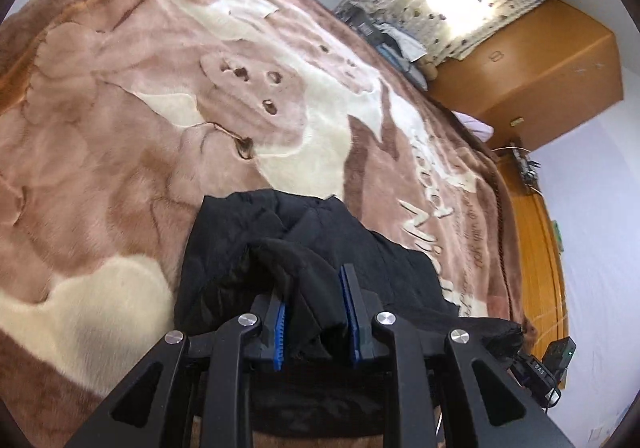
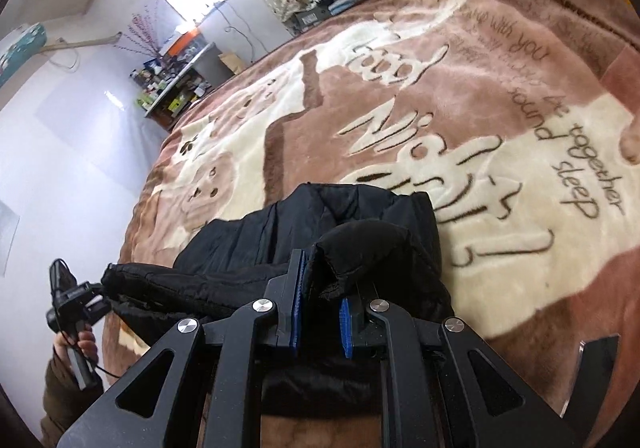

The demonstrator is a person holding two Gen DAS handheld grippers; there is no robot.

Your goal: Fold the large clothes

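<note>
- Left gripper [image 1: 314, 290]: at 6 o'clock in the left wrist view, clenched on a bunched fold of the black jacket [image 1: 304, 248].
- Black jacket: lies crumpled at the near edge of the brown-and-cream blanket [image 1: 160, 119], which spreads toward 12 o'clock.
- Right gripper [image 2: 320, 288]: at 6 o'clock in its own view, grasping a padded edge of the jacket.
- Person's hand [image 2: 80, 348]: at 8 o'clock, on the other gripper's handle.
</note>
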